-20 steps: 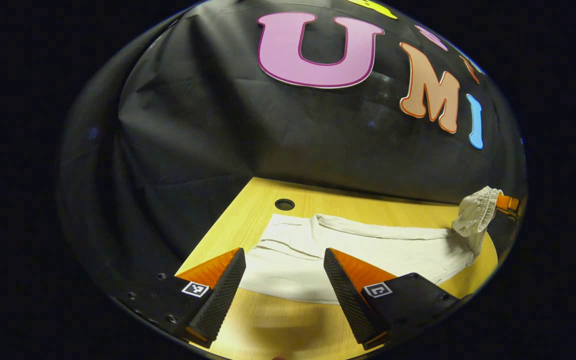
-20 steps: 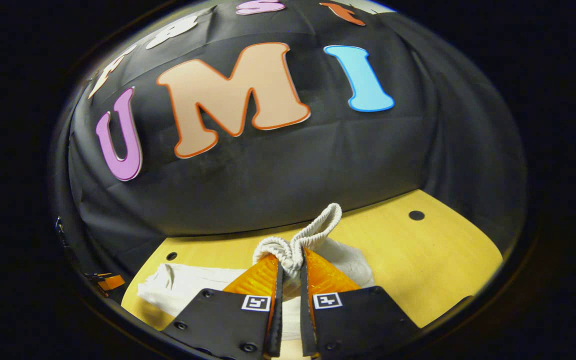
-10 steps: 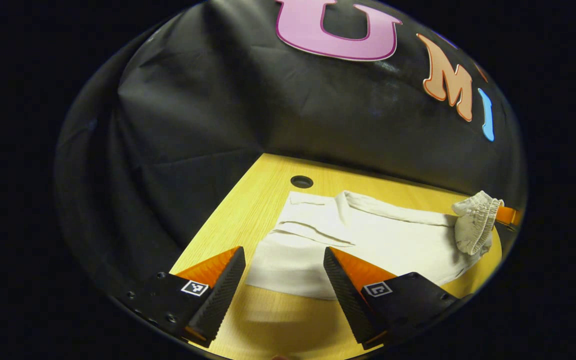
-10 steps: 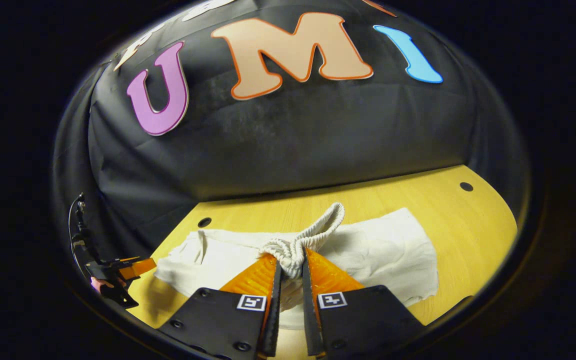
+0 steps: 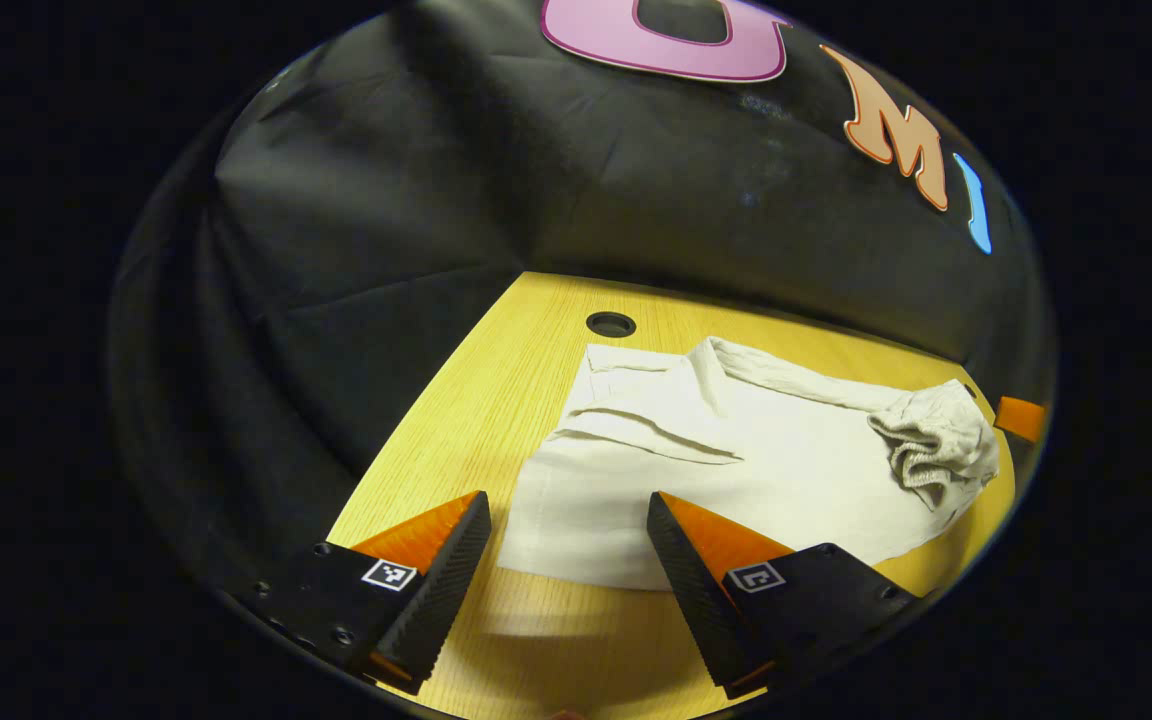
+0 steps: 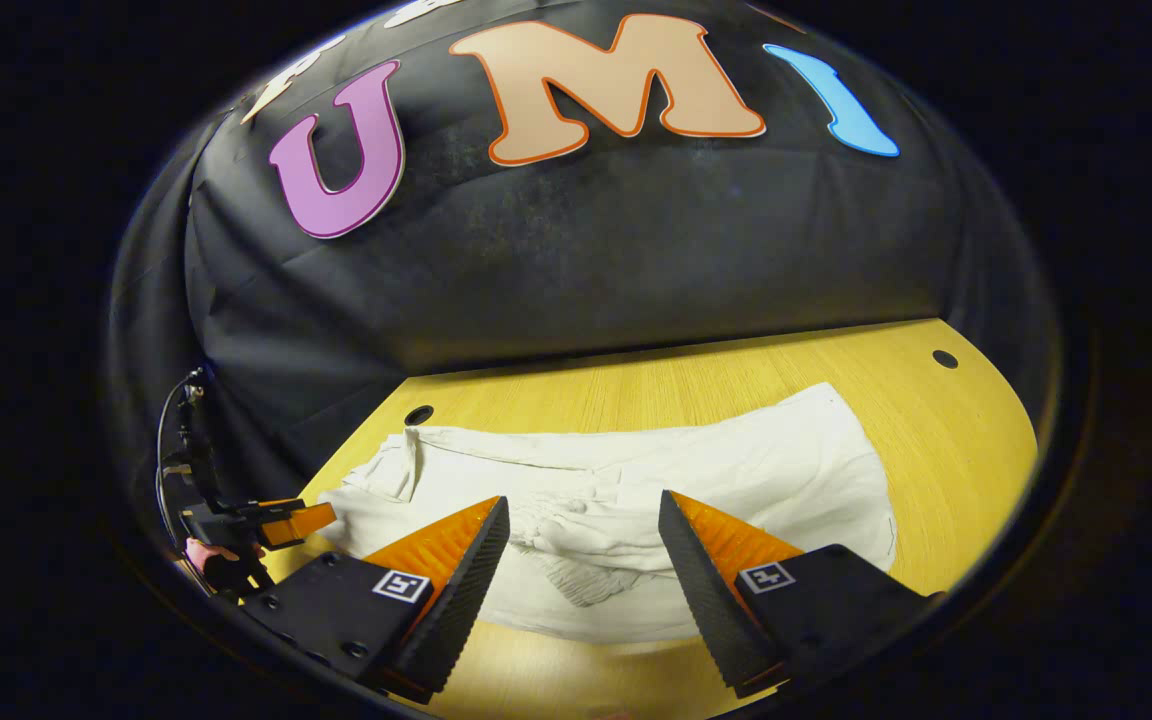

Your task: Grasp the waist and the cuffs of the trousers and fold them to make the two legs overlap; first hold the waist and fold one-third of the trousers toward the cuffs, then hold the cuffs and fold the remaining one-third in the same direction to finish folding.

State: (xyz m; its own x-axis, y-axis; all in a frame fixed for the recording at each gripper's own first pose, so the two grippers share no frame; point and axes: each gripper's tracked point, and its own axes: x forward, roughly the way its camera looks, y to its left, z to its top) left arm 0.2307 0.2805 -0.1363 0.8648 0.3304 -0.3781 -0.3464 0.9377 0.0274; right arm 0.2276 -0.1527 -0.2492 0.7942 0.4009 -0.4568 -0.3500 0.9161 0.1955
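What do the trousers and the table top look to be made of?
Trousers: a soft woven cloth, likely cotton or linen, matte off-white; it creases and bunches at the gathered waistband. Table: wood or a wood-look laminate, smooth yellow with fine straight grain lines and round holes; which of the two I cannot tell.

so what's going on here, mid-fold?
A person with a gripper in each hand is folding off-white trousers on a wooden table. The right gripper is open above the bunched elastic waist, which lies on the legs. The left gripper hovers open at the near edge of the trousers, holding nothing.
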